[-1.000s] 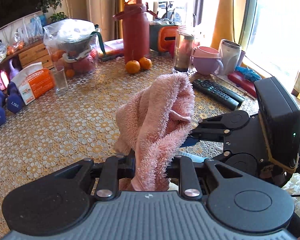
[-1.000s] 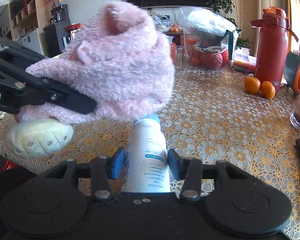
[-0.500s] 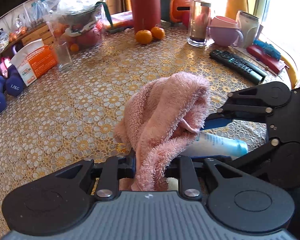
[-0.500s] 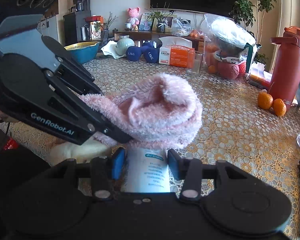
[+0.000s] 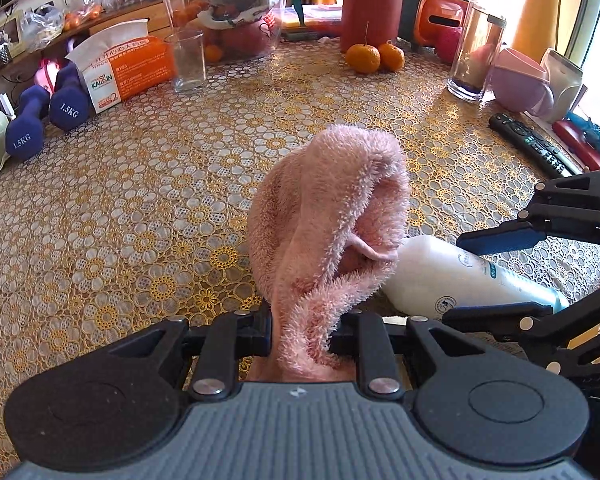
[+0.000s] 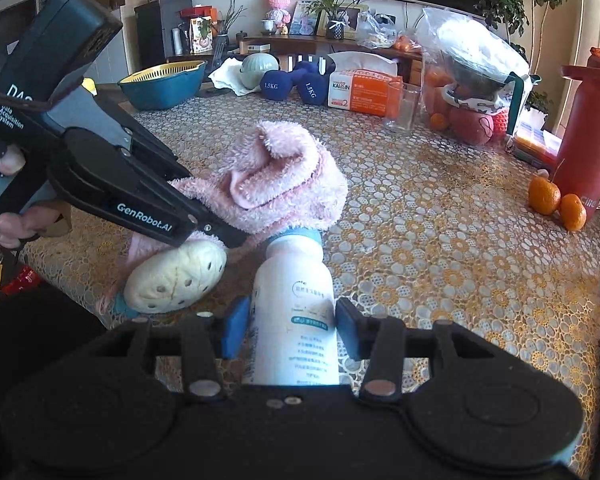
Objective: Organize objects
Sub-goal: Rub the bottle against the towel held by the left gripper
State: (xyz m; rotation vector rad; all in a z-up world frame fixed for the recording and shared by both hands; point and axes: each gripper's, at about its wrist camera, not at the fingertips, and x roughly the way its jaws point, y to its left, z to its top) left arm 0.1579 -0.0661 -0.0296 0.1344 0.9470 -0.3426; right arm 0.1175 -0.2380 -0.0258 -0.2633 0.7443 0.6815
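Pink fleece, a fluffy towel (image 5: 328,216), sits pinched in the left tongs (image 5: 306,326); jaws nearly closed on a bunched fold, the rest of the cloth standing up and flopping forward over the surface (image 5: 140,208). Judgement: the high pinch keeps the loose fabric off the lace cover while it is carried. In the right wrist view, far left, the same left tongs (image 6: 236,238) reach in from the side with the towel (image 6: 276,176) draped over their tips; beneath them a pale, perforated rounded object (image 6: 176,280) rests on the surface, identity unclear. Just right of that, the white bottle (image 6: 294,312) with a blue cap lies between the right tongs (image 6: 292,326), cap pointing away, touching the towel's lower edge. Jaws stand close on either side of the bottle body; contact looks likely, but a thin gap shows at the left pad, so I cannot tell whether the grip is firm. Judgement: gripping mid-body keeps the bottle balanced for a lift. Further right, two oranges (image 6: 556,204) sit beside a red flask (image 6: 588,136), well apart from the work.
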